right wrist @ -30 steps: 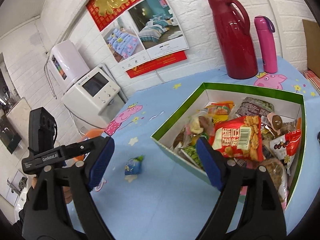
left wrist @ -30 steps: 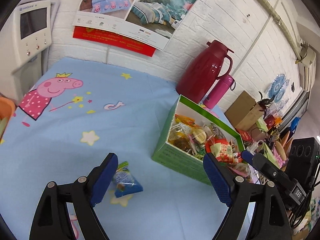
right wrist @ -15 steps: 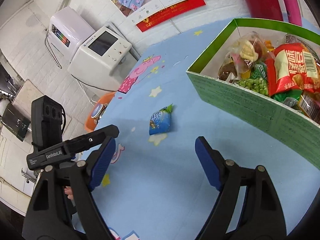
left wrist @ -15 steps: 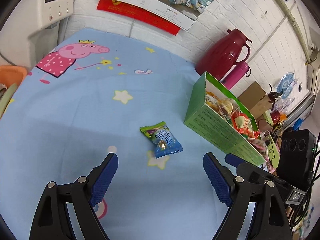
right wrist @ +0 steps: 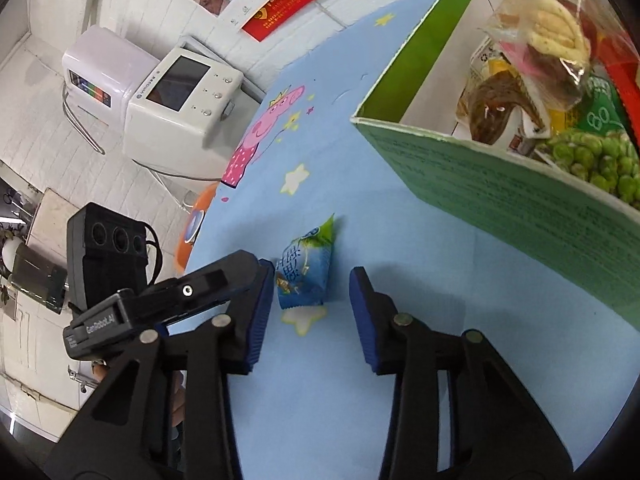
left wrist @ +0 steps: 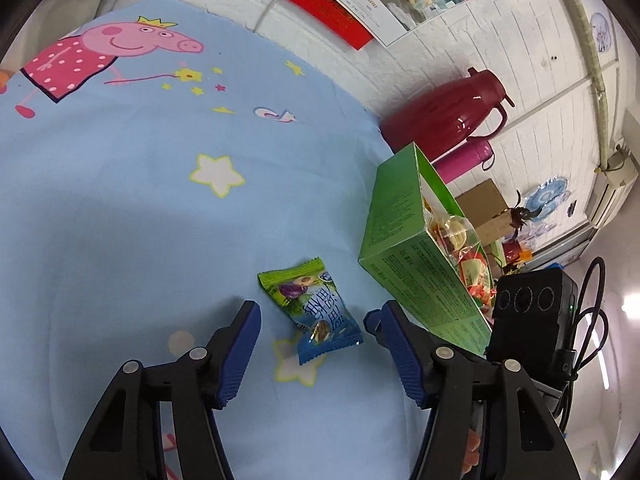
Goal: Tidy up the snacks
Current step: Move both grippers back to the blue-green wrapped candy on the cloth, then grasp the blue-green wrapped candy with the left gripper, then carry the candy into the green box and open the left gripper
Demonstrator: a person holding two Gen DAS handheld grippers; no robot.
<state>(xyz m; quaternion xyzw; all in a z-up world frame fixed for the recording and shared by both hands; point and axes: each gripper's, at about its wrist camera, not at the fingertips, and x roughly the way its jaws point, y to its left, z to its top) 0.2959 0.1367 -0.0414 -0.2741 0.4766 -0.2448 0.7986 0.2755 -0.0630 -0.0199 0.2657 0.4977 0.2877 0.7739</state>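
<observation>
With the green cardboard box point(right wrist: 500, 196) at right already heaped with snacks, both spread-open grippers, left point(left wrist: 316, 334) and right point(right wrist: 310, 300), frame one last blue-and-green foil packet point(left wrist: 314, 310) lying at lower centre.

green box point(right wrist: 500, 192) cut off at right edge

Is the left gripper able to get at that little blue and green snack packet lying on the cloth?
Probably yes: the left gripper is open, the snack packet lies between its fingers, nothing covering it.
</observation>
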